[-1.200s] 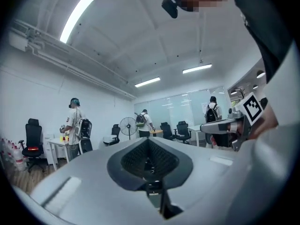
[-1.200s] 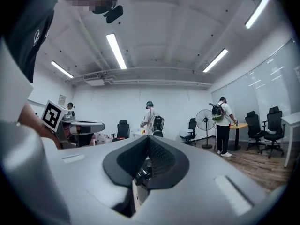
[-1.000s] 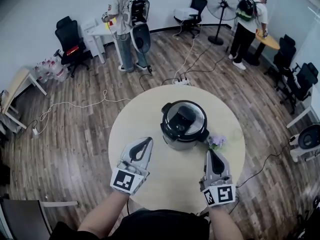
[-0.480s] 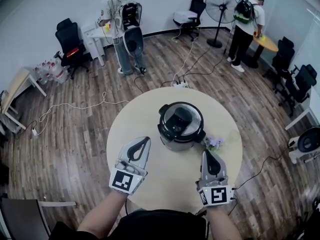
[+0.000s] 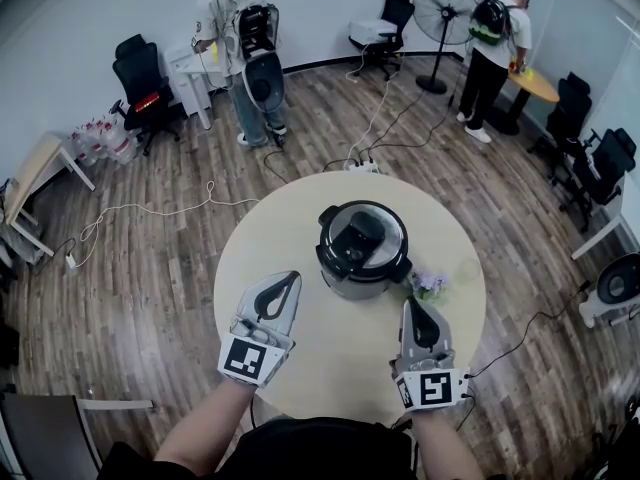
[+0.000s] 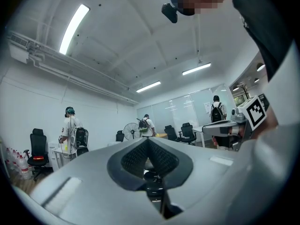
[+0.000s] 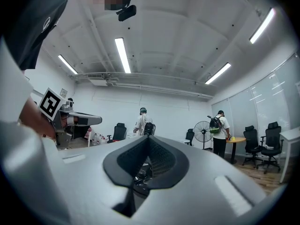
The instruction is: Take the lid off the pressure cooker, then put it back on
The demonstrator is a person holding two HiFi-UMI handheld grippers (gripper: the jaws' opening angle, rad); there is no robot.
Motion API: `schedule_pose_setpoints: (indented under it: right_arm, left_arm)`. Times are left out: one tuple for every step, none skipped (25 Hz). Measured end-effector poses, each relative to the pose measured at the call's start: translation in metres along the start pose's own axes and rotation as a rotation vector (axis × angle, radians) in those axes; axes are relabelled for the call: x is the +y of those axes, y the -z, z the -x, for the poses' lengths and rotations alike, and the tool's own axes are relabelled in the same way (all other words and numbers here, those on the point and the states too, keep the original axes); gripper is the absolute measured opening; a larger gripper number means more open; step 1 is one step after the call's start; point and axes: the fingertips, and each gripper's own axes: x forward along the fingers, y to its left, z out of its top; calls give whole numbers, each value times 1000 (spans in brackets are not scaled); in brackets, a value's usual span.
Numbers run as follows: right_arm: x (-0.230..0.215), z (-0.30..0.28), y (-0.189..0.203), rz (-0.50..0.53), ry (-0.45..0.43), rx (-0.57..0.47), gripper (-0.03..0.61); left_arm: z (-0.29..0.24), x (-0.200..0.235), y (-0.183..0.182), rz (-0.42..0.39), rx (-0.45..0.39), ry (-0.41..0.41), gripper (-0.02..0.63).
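The pressure cooker (image 5: 362, 253) stands in the middle of the round beige table (image 5: 300, 218), its silver lid (image 5: 377, 232) with a black handle (image 5: 356, 236) sitting on it. My left gripper (image 5: 292, 278) hovers to the near left of the cooker, shut and empty, a short gap away from it. To the cooker's near right my right gripper (image 5: 412, 304) also points toward it, shut with nothing held. In the left gripper view the left gripper (image 6: 148, 139) shows its jaws closed together, and in the right gripper view the right gripper (image 7: 150, 137) shows the same.
A small bunch of purple flowers (image 5: 432, 283) lies on the table just right of the cooker. On the wooden floor behind are cables and a power strip (image 5: 362, 165), a standing fan (image 5: 442, 8), office chairs (image 5: 140, 73), and two people with backpacks (image 5: 240, 38) (image 5: 492, 28).
The right gripper has rolled slightly, so its marker cube faces up more squarely. Both grippers stay near the table's near edge. The cooker has not moved.
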Motion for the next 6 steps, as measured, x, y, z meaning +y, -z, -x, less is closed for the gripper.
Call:
schedule_pose_setpoints:
  right_arm:
    - [0, 1, -1, 1, 0, -2, 8]
    - [1, 2, -1, 3, -1, -3, 6]
    - [1, 3, -1, 4, -1, -3, 6]
    - [1, 3, -1, 4, -2, -3, 8]
    - [2, 4, 0, 4, -2, -3, 8]
    - [2, 4, 0, 3, -3, -4, 7]
  left_arm:
    - [0, -1, 0, 0, 1, 1, 0]
    - [0, -2, 0, 1, 2, 1, 0]
    - [1, -3, 0, 3, 3, 1, 2]
    - [1, -3, 0, 4, 2, 1, 2]
    - [1, -4, 0, 5, 2, 0, 2]
    - [2, -4, 0, 6, 1, -1, 0]
